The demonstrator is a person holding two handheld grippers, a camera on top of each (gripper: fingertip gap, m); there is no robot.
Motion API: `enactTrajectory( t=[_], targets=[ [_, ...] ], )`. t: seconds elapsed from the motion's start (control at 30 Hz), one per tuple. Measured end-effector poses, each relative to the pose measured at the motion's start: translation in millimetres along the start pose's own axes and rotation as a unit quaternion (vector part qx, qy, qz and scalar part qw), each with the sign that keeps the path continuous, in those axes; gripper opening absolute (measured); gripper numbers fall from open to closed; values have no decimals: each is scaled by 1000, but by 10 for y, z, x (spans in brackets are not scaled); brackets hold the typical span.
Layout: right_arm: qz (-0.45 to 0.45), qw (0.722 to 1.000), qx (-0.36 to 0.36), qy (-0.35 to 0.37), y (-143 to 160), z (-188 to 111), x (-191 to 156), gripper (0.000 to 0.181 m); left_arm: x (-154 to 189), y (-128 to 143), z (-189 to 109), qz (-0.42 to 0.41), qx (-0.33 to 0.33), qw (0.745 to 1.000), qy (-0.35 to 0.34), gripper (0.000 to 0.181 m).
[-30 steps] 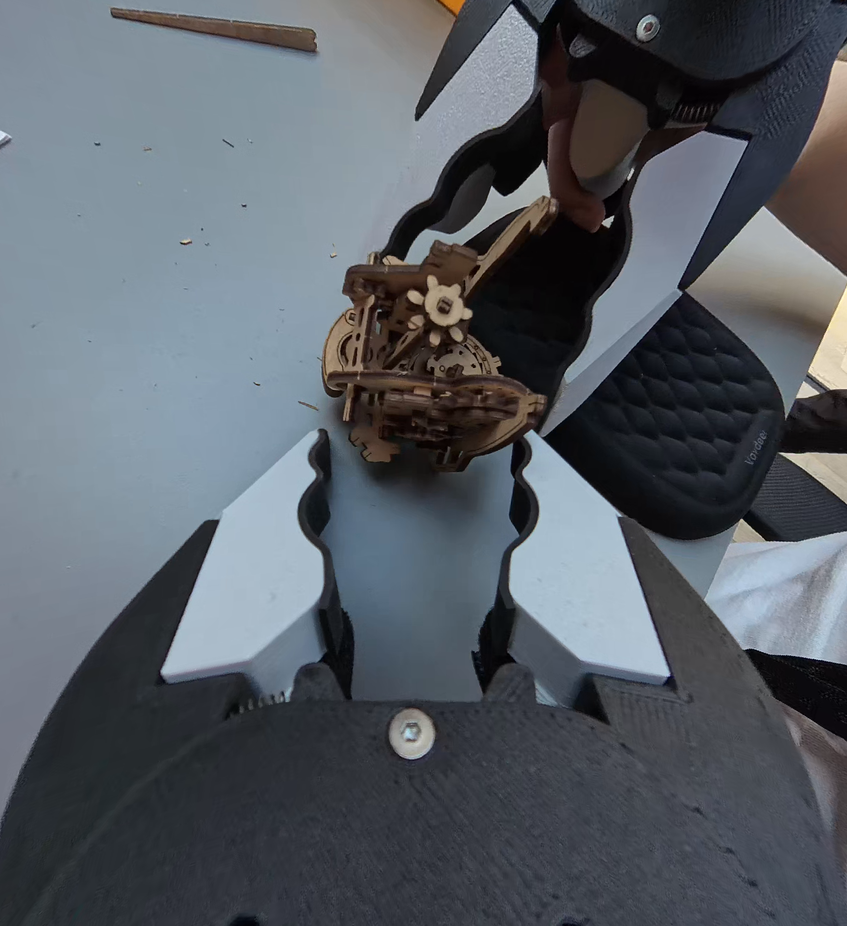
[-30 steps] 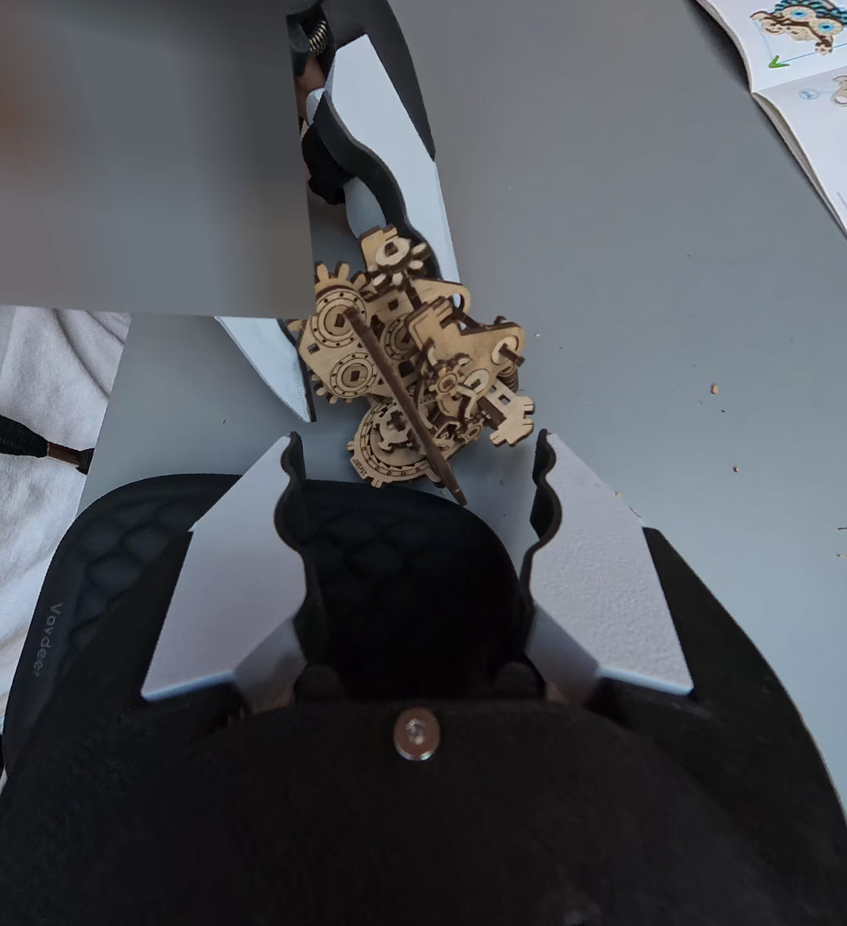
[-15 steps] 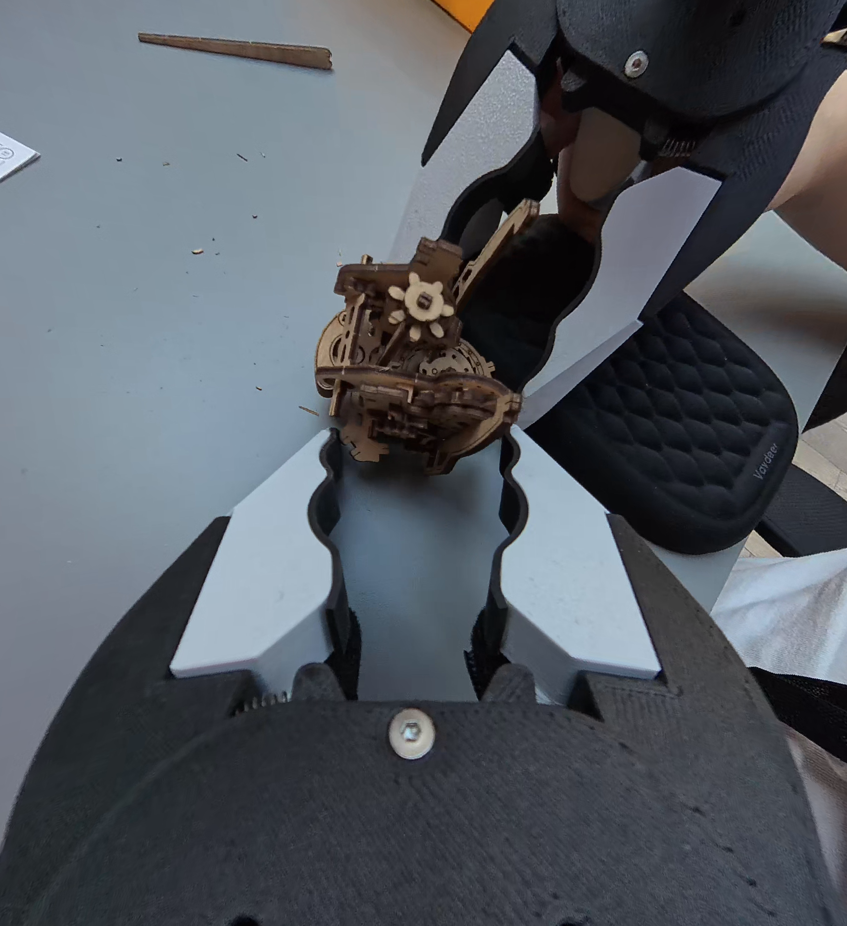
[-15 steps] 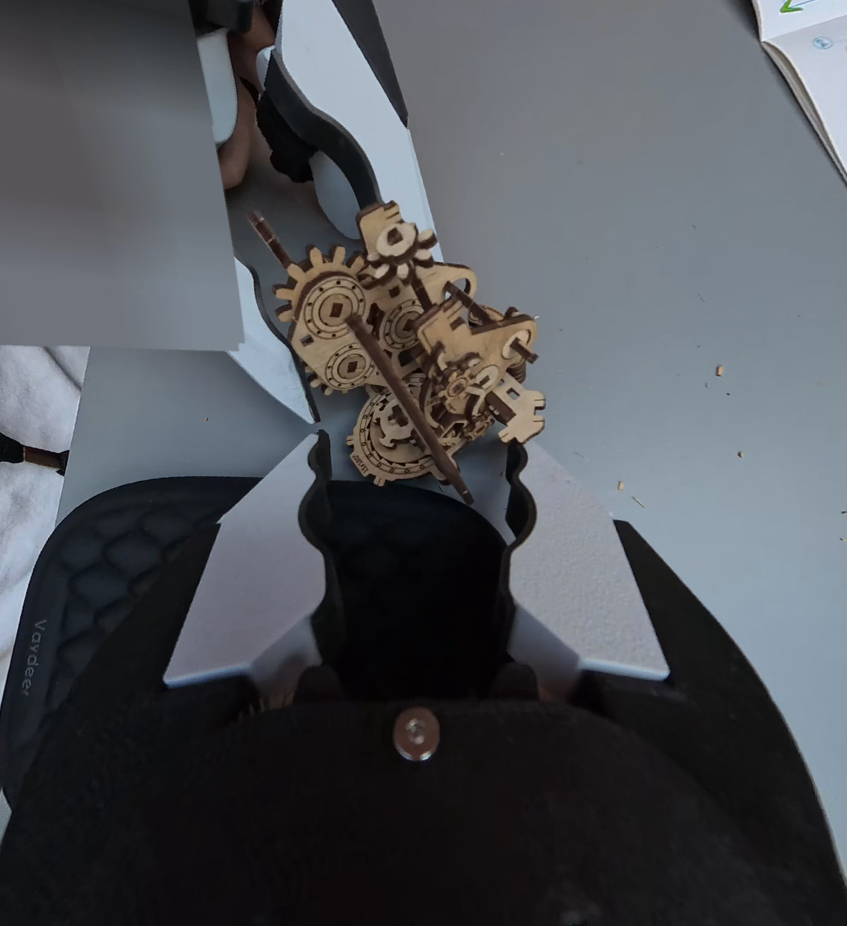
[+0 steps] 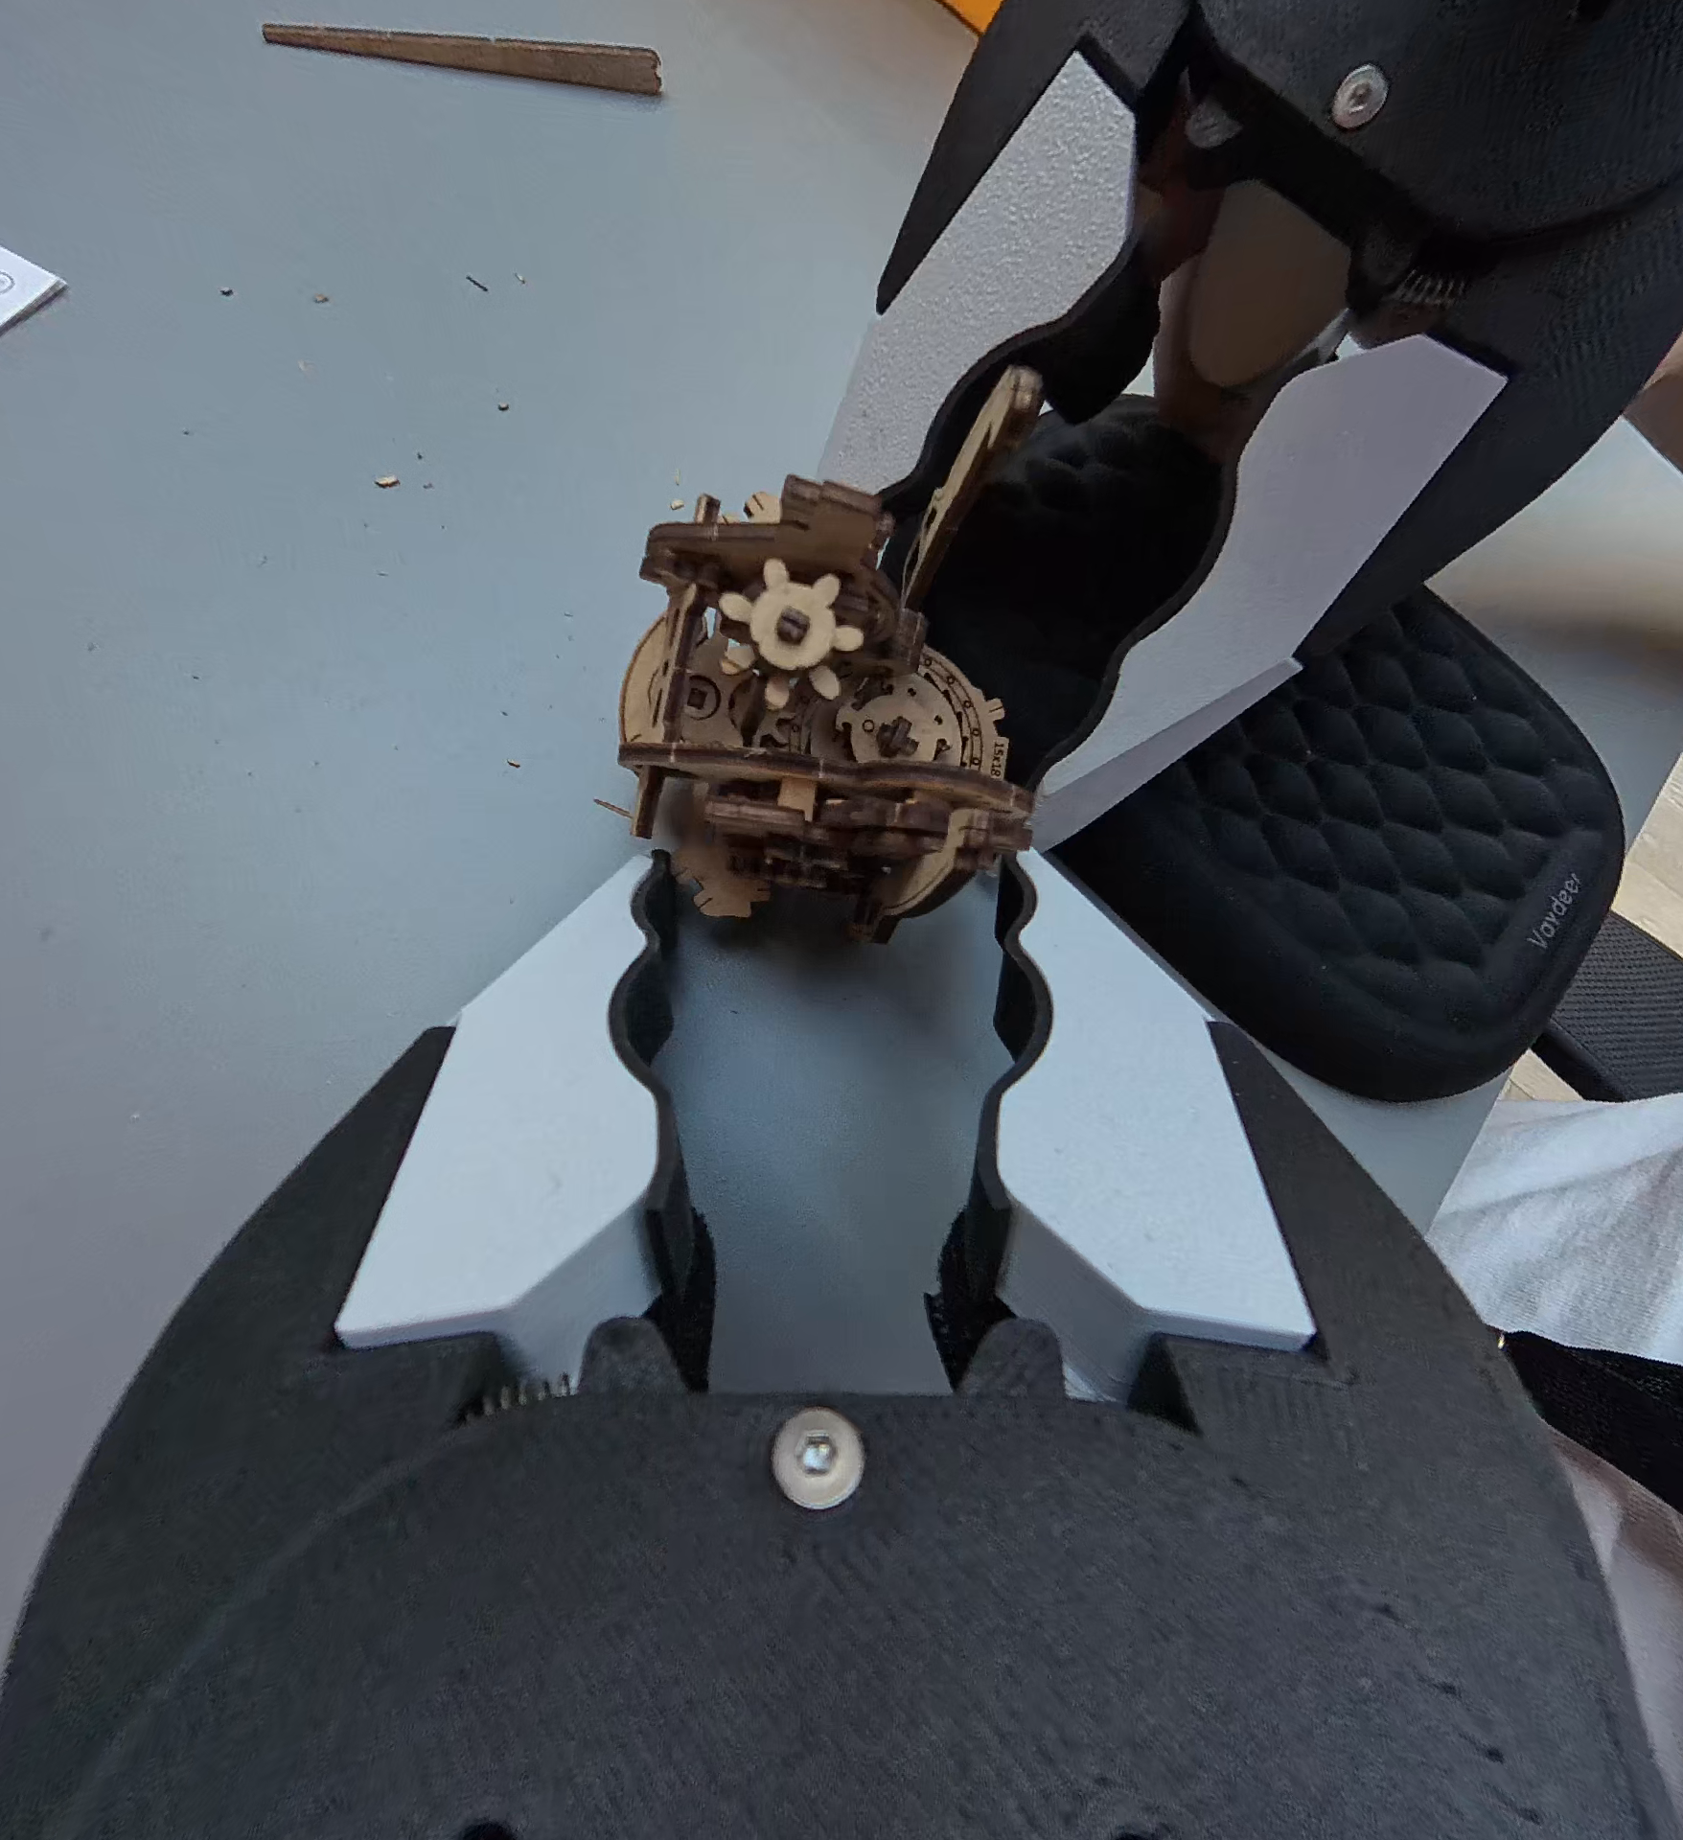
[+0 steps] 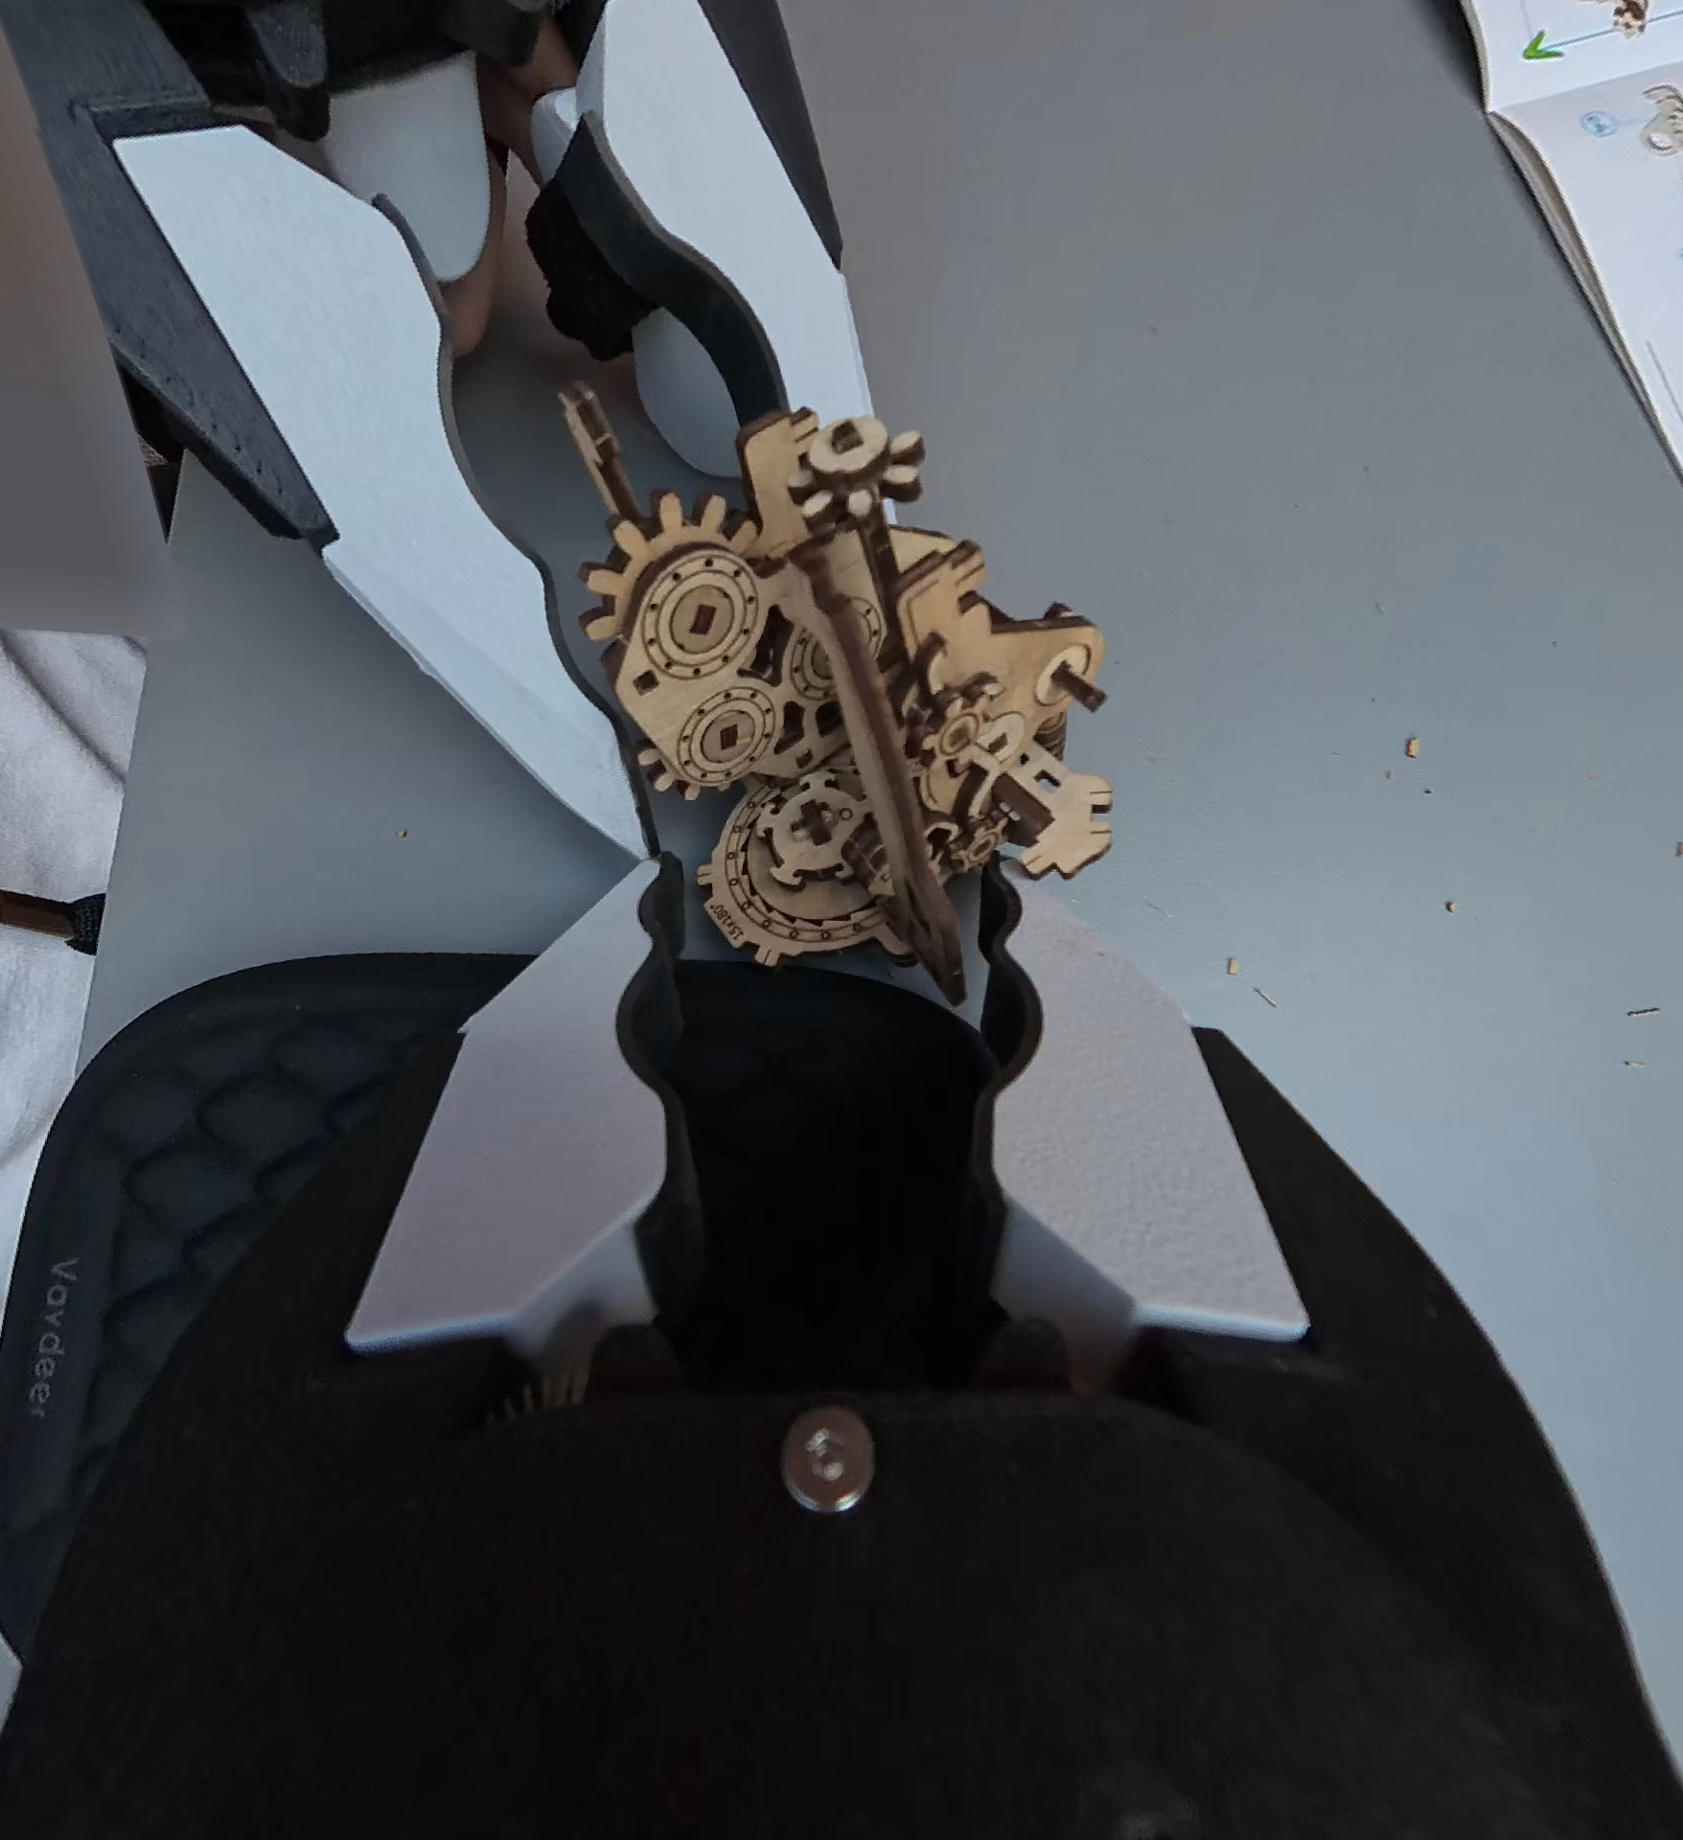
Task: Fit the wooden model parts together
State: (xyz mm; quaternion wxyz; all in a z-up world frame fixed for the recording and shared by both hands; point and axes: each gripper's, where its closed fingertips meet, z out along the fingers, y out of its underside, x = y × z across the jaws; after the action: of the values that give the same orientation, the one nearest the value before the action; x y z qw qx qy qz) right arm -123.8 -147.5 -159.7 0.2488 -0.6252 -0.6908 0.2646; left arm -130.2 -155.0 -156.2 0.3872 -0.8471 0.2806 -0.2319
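Observation:
The wooden model (image 5: 798, 717), a cluster of laser-cut gears and plates, is between both grippers above the grey table (image 5: 220, 697). My left gripper (image 5: 833, 876) is shut on its lower part, fingertips pressing on both sides. My right gripper (image 5: 967, 647) comes in from the far side. In the right wrist view the model (image 6: 818, 697) sits just beyond my right gripper (image 6: 828, 886), whose jaws are partly closed on either side of the gear disc, with a small gap showing. The left gripper (image 6: 753, 657) straddles the model there. A thin lever sticks up into the right gripper's jaws.
A black padded wrist rest (image 5: 1365, 846) lies at the table's near edge, also showing in the right wrist view (image 6: 220, 1145). An instruction booklet (image 6: 1664, 249) lies at the right. A wooden strip (image 5: 459, 60) lies far off. Wood crumbs (image 6: 1246, 976) dot the table. My left and right fingertips are right by each other.
My left gripper's jaws narrowed onto the model and then stayed the same width. My right gripper's jaws kept narrowing and moved closer to the model, which turned more upright.

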Motion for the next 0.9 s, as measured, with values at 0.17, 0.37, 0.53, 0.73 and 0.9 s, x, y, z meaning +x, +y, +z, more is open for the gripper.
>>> enactTrajectory(
  t=[0.17,0.37,0.53,0.73,0.9],
  targets=[
    [2,1000,1,-1,-1,1,-5,61,0,-6,-4,-8,2,1000,6,63],
    [3,1000,12,-13,-25,-21,-16,67,9,-2,-5,-8,1,1000,13,58],
    [10,997,41,-59,-85,-74,-10,89,29,5,-17,-5,1,1000,24,58],
    [6,995,50,-89,-140,-70,62,101,-16,16,-61,-17,4,1000,26,57],
    [20,986,62,-155,-176,-45,9,101,-17,26,-72,-18,3,1000,22,57]
  ],
)
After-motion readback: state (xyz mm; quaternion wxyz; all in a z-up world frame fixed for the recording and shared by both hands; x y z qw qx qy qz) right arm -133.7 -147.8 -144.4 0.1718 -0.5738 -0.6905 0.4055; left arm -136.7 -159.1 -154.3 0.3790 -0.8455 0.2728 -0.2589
